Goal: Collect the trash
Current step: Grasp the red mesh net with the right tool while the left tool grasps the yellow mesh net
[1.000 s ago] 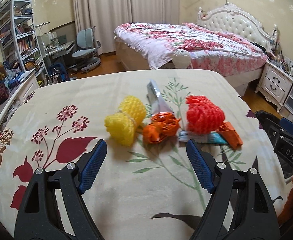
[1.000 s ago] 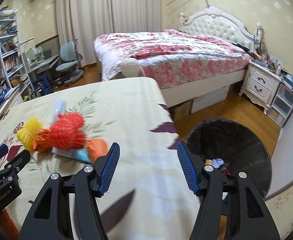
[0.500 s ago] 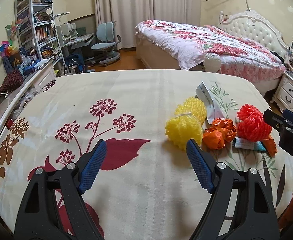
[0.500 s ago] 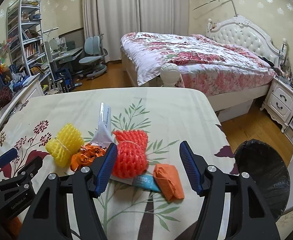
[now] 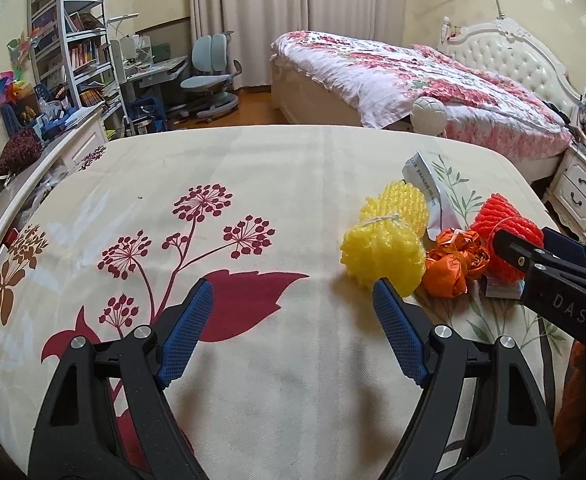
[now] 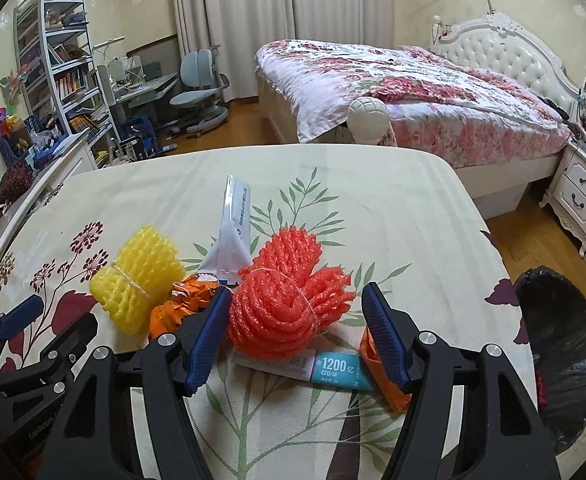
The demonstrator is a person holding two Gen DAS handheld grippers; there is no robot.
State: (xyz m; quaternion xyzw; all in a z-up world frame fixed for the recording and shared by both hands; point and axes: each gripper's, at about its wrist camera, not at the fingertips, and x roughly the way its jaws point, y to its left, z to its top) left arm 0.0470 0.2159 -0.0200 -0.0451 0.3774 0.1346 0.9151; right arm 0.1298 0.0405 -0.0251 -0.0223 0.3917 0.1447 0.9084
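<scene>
Right gripper [image 6: 295, 336] has closed in, jaws wide around the red foam-net bundle [image 6: 289, 300] on the floral tablecloth [image 6: 393, 220]. Left gripper [image 5: 293, 328] open, empty. Bundle looks light, squashy; pinch its tied middle.

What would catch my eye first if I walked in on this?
Probably the bright heap of trash on the flowered tablecloth: a red foam net sits between the open jaws of the right gripper, with a yellow foam net to its left and crumpled orange wrappers between them. A black-lined trash bin stands on the floor, off the table's right edge.
</scene>
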